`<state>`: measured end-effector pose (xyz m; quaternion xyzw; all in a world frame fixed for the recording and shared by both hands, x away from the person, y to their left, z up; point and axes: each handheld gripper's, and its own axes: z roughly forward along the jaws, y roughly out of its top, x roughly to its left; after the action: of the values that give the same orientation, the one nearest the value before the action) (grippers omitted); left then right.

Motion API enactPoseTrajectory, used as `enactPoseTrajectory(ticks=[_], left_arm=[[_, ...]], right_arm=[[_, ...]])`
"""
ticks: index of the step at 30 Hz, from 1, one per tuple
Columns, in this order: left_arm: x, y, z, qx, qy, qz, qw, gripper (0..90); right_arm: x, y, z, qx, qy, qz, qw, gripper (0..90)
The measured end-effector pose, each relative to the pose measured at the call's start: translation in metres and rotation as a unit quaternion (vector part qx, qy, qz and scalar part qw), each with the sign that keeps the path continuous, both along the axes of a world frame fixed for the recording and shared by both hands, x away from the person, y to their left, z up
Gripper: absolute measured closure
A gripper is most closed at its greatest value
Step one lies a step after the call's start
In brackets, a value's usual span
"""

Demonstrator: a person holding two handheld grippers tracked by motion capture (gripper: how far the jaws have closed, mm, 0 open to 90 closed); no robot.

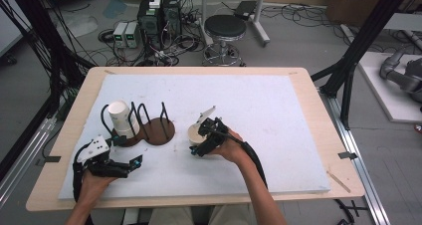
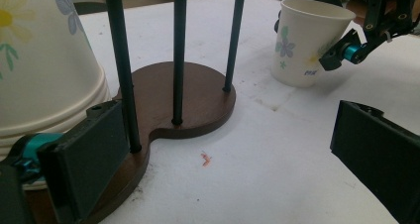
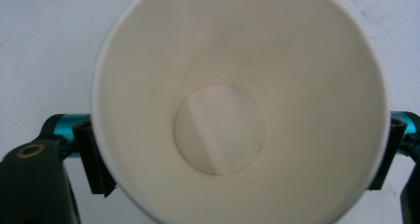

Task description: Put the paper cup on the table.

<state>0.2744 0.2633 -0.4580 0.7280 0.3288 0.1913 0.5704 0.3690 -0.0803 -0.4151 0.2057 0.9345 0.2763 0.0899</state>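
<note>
Left gripper [image 1: 133, 161] sits low by the wooden rack [image 1: 160, 130], jaws apart and empty, next to the stacked cups [image 1: 121, 118] on it. Right gripper [image 1: 198, 149] straddles the upright paper cup [image 2: 304, 40] on the table, jaws wide around it. Looks like pickup time: squeeze, then lift toward the rack.

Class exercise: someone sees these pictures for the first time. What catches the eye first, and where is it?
First, the paper cup standing upright near the middle of the white table, with the right gripper straddling its rim. Next, the dark wooden rack with black hoops at the left, a white cup stack lying between them, and the left gripper in front.
</note>
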Motion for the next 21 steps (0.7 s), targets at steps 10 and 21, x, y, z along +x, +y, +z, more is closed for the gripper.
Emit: enactPoseTrajectory(ticks=[10, 21], left_arm=[[0.0, 0.0, 0.0, 0.001, 0.001, 0.0, 1.0, 1.8], [0.0, 0.0, 0.0, 0.001, 0.001, 0.002, 1.0, 1.8]], right_arm=[[-0.007, -0.018, -0.005, 0.021, -0.007, -0.016, 0.9996, 13.8], [-0.024, -0.048, -0.008, 0.069, -0.031, -0.044, 0.9962, 13.9]])
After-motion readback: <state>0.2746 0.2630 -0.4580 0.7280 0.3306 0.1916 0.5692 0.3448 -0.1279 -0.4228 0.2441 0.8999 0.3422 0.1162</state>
